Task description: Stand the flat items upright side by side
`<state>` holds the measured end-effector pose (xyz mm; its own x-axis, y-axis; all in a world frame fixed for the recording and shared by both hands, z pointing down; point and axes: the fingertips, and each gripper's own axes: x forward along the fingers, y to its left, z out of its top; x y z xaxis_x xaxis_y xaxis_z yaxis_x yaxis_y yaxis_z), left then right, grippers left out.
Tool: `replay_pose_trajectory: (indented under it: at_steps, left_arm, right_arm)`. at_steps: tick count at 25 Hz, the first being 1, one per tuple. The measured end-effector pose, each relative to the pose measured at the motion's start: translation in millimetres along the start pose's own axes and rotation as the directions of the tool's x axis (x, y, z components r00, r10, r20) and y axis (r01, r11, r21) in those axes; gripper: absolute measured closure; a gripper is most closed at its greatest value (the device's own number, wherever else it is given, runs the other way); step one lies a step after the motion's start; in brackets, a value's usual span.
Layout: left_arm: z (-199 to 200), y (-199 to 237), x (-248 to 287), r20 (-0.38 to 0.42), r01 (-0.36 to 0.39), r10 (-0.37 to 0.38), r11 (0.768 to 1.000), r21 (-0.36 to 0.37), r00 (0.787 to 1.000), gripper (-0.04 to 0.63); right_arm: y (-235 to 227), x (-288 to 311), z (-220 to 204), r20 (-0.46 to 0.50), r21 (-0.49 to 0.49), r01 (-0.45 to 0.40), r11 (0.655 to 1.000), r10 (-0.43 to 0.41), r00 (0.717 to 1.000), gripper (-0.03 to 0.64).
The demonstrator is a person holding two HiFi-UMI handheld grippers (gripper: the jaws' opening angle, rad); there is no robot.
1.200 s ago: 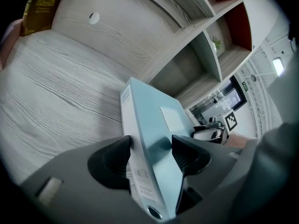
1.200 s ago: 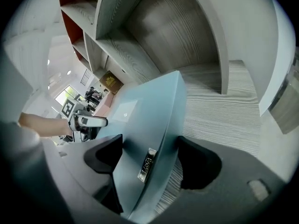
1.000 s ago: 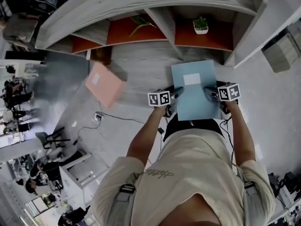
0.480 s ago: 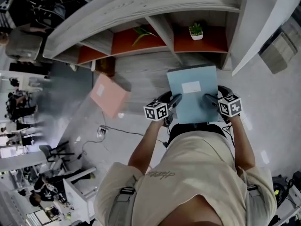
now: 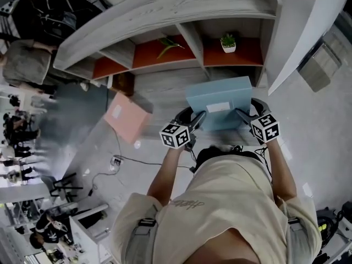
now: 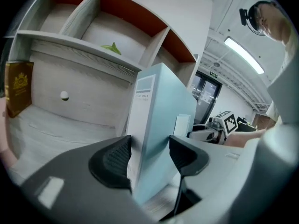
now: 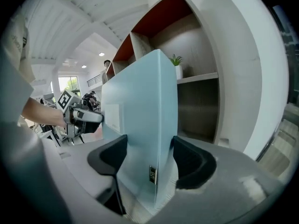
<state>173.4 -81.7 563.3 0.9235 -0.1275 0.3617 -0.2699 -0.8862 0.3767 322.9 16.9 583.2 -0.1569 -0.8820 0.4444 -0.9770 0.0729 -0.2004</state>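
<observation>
Where pink folder (image 5: 127, 117) rests, grey floor (image 5: 91, 147), shelving (image 5: 165, 9)

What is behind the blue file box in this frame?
Behind the blue file box is the shelf unit; a potted plant stands in an upper compartment. The surface directly behind the box is covered and cannot be seen.

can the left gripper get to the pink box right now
Probably not yet: the left gripper, jaws just closing tighter, grips the blue box; the pink box lies apart, off to the left.
</observation>
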Motion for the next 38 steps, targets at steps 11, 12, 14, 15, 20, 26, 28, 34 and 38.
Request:
replay_pose_trajectory:
  at_steps: [11, 12, 14, 15, 20, 26, 28, 34, 38]
  left_arm:
    - [-16, -12, -25, -0.026, 0.006, -0.004, 0.995, 0.104, 1.000, 0.327]
    - [-18, -12, -26, -0.027, 0.009, -0.006, 0.993, 0.118, 1.000, 0.322]
    - [-22, -9, -25, -0.036, 0.010, -0.005, 0.988, 0.154, 0.999, 0.277]
    - [-24, -7, -23, -0.043, 0.015, -0.008, 0.985, 0.174, 0.999, 0.234]
    - [-19, -1, -11, -0.078, 0.107, -0.090, 0.959, 0.261, 0.993, 0.182]
    - [-23, -4, 15, -0.171, 0.230, -0.182, 0.919, 0.320, 0.968, 0.192]
    - [-24, -6, 18, -0.181, 0.235, -0.185, 0.919, 0.315, 0.966, 0.196]
    - [-28, -8, 13, -0.150, 0.170, -0.127, 0.929, 0.329, 0.981, 0.222]
    - [-31, -1, -4, -0.091, 0.053, -0.026, 0.950, 0.307, 0.996, 0.233]
  right_arm:
    - [10, 5, 3, -0.031, -0.200, -0.024, 0.979, 0.019, 0.999, 0.304]
    - [11, 5, 2, -0.028, -0.198, -0.030, 0.980, 0.025, 0.999, 0.304]
    - [11, 4, 1, -0.017, -0.169, -0.038, 0.985, 0.036, 0.999, 0.302]
    - [10, 2, 0, -0.010, -0.147, -0.043, 0.988, 0.042, 0.999, 0.302]
    - [5, -9, -9, -0.008, -0.091, -0.051, 0.995, 0.050, 0.999, 0.302]
    - [-4, -27, -26, -0.008, -0.001, -0.039, 0.999, 0.039, 0.999, 0.305]
    - [-6, -31, -29, -0.009, 0.013, -0.038, 0.999, 0.038, 0.999, 0.305]
    - [-12, -32, -35, -0.017, 0.030, -0.051, 0.998, 0.051, 0.999, 0.312]
    - [-7, -24, -36, -0.025, 0.024, -0.071, 0.997, 0.072, 0.997, 0.325]
